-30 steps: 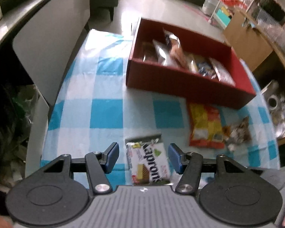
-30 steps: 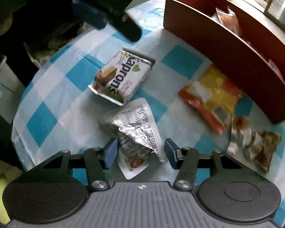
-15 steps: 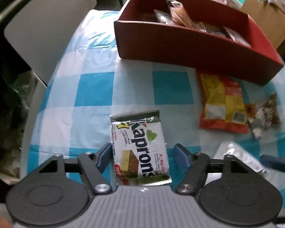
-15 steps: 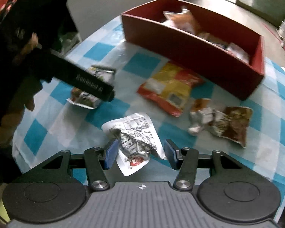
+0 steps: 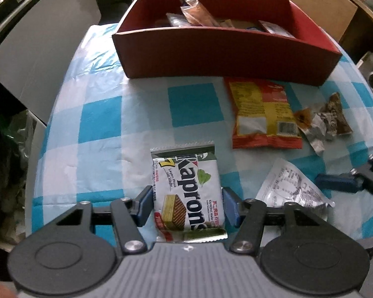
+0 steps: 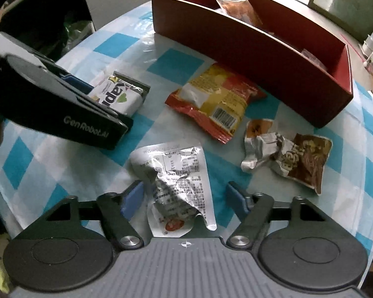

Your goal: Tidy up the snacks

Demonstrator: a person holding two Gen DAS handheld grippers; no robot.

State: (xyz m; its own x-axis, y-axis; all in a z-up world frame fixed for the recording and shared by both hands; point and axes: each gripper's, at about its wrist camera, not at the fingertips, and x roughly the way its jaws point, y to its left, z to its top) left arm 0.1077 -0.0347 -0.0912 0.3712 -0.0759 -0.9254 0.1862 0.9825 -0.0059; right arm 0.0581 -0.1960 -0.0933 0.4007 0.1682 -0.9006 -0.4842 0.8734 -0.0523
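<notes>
A white and green Kaprons wafer pack (image 5: 186, 193) lies on the checked tablecloth between the fingers of my left gripper (image 5: 187, 207), which stands open around it with the pads close to its sides. The pack also shows in the right wrist view (image 6: 119, 95). My right gripper (image 6: 185, 197) is open around a crumpled silver packet (image 6: 177, 181), also seen in the left wrist view (image 5: 293, 191). A red box (image 5: 226, 57) holding several snacks stands at the far side.
An orange-yellow snack bag (image 5: 261, 114) and a crumpled brown-silver wrapper (image 5: 323, 124) lie on the blue-white cloth (image 5: 99, 124) in front of the box. A grey chair back (image 5: 37, 44) stands at the left. The table edge curves round on both sides.
My left gripper has come down and forward so its fingers now flank the wafer pack. My right gripper has opened wider around the silver packet and the view has shifted.
</notes>
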